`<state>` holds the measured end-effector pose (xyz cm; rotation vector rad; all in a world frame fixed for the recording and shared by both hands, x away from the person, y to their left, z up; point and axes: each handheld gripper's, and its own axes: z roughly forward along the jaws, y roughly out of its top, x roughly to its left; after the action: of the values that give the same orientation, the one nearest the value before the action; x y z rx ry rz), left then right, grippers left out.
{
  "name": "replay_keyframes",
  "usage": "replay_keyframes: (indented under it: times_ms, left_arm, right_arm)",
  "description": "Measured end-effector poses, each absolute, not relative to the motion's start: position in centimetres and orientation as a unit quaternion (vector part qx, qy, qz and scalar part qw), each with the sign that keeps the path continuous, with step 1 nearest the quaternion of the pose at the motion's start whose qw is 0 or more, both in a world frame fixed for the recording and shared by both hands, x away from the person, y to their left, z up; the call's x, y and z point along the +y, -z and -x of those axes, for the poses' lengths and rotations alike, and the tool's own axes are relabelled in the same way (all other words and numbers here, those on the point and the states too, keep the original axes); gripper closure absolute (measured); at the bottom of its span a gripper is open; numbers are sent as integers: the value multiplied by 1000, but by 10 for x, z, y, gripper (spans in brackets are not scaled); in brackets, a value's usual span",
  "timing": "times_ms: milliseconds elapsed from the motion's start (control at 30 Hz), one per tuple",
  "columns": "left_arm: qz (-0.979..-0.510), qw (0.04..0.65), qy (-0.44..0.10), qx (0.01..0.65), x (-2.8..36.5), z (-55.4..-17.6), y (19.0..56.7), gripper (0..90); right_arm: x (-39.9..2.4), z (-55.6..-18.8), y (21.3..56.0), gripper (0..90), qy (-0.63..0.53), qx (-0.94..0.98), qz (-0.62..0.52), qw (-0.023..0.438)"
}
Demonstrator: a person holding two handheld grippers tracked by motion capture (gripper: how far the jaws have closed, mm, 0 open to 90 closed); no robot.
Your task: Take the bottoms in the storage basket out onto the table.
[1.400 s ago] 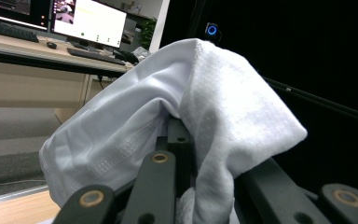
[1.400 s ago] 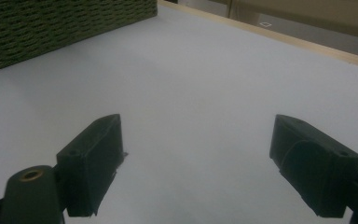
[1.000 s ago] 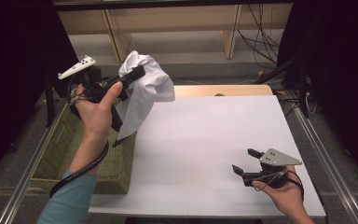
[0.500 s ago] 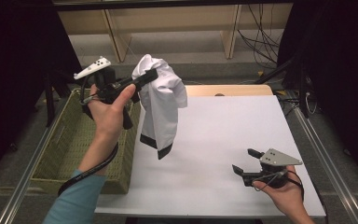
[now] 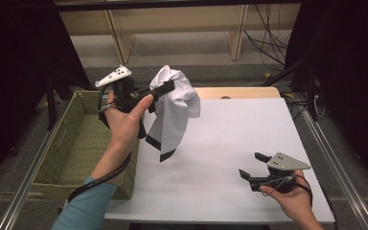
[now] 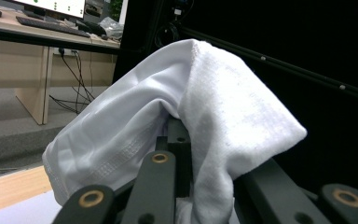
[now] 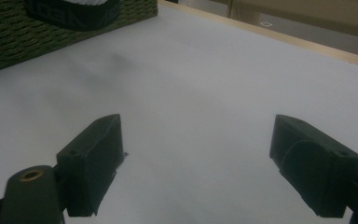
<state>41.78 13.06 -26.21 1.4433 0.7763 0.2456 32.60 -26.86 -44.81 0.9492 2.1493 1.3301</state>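
Left gripper: your left gripper (image 5: pixel 165 88) is raised above the table's left edge, at about 10 o'clock from the table's middle in the high view, its jaws pointing toward 3 o'clock.
Left jaws: they are pressed together on a bunch of the white garment (image 5: pixel 175 112); in the left gripper view the white garment (image 6: pixel 205 126) is draped over and between the black jaws.
Garment: it is gripped at its upper bunched part and hangs down toward 6 o'clock, off the table surface, with its dark hem band at the lowest point. You have it above the seam between the basket and the table.
Basket: the woven green basket (image 5: pixel 67 158) sits at 9 o'clock, touching the table's left edge, under your left forearm.
Right gripper: your right gripper (image 5: pixel 250 165) is low over the table's near right corner, at about 5 o'clock, aimed toward 10 o'clock.
Right jaws: they are spread wide with nothing between them; in the right gripper view bare white table (image 7: pixel 200 93) lies between the two pads.
Table: the white table (image 5: pixel 249 129) has a wooden strip along its far edge at 12 o'clock.
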Motion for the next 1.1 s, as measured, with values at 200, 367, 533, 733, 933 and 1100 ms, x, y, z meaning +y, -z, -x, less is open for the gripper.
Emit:
replay_keyframes:
  times_ms: [200,367,533,733,933,1100]
  left_arm:
    - [-656,662,-109,345,121,-418,274,805]
    - [-668,650,-103,347,111,-421,287,804]
    - [-679,638,-99,348,102,-422,300,804]
    - [-688,628,-85,353,96,-424,315,803]
    - [-698,618,-86,353,92,-423,323,802]
    - [-714,599,-99,348,87,-422,331,802]
  right_arm:
    - [-269,-326,448,182,-482,776,-342,220]
    - [-269,-326,448,182,-483,776,-342,219]
    - [-269,-326,448,182,-483,775,-342,219]
    - [-269,-326,448,182,-483,775,-342,219]
    - [-269,-326,448,182,-482,776,-342,219]
    - [-269,-326,448,182,-482,776,-343,219]
